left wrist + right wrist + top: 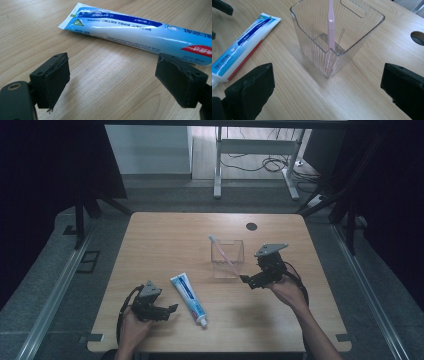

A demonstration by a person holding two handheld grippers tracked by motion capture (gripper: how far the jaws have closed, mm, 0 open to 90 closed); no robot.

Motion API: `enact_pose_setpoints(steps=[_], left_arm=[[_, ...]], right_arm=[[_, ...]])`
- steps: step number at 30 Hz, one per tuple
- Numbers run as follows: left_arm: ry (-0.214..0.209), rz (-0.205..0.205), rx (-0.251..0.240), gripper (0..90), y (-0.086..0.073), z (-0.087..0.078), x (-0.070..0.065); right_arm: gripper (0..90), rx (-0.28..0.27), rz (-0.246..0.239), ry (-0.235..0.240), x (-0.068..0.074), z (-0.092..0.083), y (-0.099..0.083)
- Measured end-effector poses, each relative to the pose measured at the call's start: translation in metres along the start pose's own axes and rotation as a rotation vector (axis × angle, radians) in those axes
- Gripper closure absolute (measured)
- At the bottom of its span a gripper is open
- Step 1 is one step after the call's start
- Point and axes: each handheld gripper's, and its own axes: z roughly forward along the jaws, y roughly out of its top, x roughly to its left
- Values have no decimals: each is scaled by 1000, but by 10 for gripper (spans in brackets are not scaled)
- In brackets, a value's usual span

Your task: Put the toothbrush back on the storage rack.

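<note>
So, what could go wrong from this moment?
The left gripper is open just short of the toothpaste tube, which lies flat; the jaws may push it along the table instead of gripping it. The pink toothbrush leans in the light clear cup; adding the tube could tip it.

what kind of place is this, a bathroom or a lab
Probably a lab or recording room, not a bathroom: a bare wooden table hemmed by dark curtains, with loose cables on the floor beyond.

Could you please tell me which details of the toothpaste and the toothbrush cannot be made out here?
- Toothpaste tube: cap end cut off by the right edge in the left gripper view.
- Pink toothbrush: top cut off by the upper edge in the right gripper view.
- Tube lettering: too small in the high view.
</note>
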Motion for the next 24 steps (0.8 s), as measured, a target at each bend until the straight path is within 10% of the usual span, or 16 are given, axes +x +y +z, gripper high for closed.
enact_pose_setpoints(steps=[24], left_arm=[[-8, 9, 11, 125, 1, 2, -4]], right_arm=[[0, -6, 37, -40, 1, -35, -47]])
